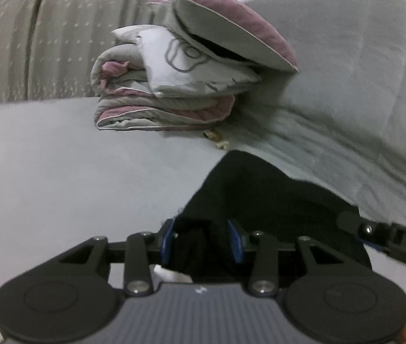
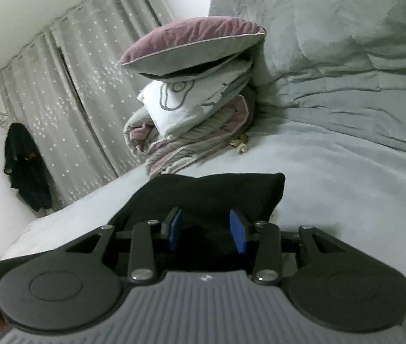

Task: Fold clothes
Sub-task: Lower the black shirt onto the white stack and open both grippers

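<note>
A black garment (image 1: 260,195) lies folded on the pale grey bed sheet (image 1: 59,172). My left gripper (image 1: 202,239) sits at its near edge, blue pads apart, with dark cloth in the gap but not pinched; a white tag (image 1: 171,276) shows just below. In the right wrist view the same black garment (image 2: 211,195) lies flat as a rectangle. My right gripper (image 2: 207,229) hovers over its near edge with the pads apart and nothing pressed between them. One of the right gripper's fingers (image 1: 354,223) reaches in from the right in the left wrist view.
Behind the garment stands a pile of bedding (image 1: 168,97) topped by a purple pillow (image 2: 191,40). A rumpled grey duvet (image 2: 331,57) fills the right. A dotted curtain (image 2: 74,100) and a dark garment on the wall (image 2: 25,166) are at the left.
</note>
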A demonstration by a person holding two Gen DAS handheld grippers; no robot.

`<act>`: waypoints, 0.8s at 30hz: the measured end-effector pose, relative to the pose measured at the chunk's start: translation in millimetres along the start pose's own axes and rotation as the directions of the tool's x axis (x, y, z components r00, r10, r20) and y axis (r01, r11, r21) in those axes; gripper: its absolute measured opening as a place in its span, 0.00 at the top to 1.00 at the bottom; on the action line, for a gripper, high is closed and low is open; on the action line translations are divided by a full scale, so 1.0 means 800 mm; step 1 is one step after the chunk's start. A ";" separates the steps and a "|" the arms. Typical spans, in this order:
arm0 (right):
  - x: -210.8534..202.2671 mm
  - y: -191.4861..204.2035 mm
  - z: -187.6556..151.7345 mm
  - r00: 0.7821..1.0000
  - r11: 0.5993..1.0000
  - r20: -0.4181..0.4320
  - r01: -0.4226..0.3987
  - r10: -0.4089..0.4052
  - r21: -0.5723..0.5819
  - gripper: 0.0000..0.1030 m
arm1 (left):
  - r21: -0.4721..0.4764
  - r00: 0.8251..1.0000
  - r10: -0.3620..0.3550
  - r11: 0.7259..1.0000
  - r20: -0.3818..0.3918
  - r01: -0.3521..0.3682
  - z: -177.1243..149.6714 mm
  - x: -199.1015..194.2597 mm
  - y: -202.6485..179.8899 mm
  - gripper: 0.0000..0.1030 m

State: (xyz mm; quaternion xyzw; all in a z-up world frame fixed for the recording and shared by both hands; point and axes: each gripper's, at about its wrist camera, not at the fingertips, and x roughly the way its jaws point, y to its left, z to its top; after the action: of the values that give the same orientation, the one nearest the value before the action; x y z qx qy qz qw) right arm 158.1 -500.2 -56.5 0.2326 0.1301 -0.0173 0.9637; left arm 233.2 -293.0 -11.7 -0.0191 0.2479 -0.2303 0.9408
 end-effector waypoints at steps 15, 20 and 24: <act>-0.115 0.050 0.037 0.989 0.995 -0.114 0.099 -0.099 -0.005 0.56 | 0.010 0.983 0.087 0.996 -0.159 -0.086 -0.019 -0.129 0.001 0.43; -0.152 0.084 0.041 0.981 0.991 -0.138 0.130 -0.134 -0.034 0.48 | 0.018 0.980 0.130 0.991 -0.153 -0.129 -0.014 -0.184 0.004 0.33; -0.180 0.106 0.042 0.975 0.986 -0.144 0.161 -0.167 -0.052 0.44 | 0.045 0.979 0.159 0.987 -0.128 -0.155 -0.009 -0.226 0.003 0.25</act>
State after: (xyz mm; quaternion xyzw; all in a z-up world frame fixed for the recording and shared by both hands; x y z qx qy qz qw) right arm 35.0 -444.1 47.2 0.2025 0.2201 -0.0768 0.9511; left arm 91.6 -210.5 64.4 0.0323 0.3059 -0.1603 0.9379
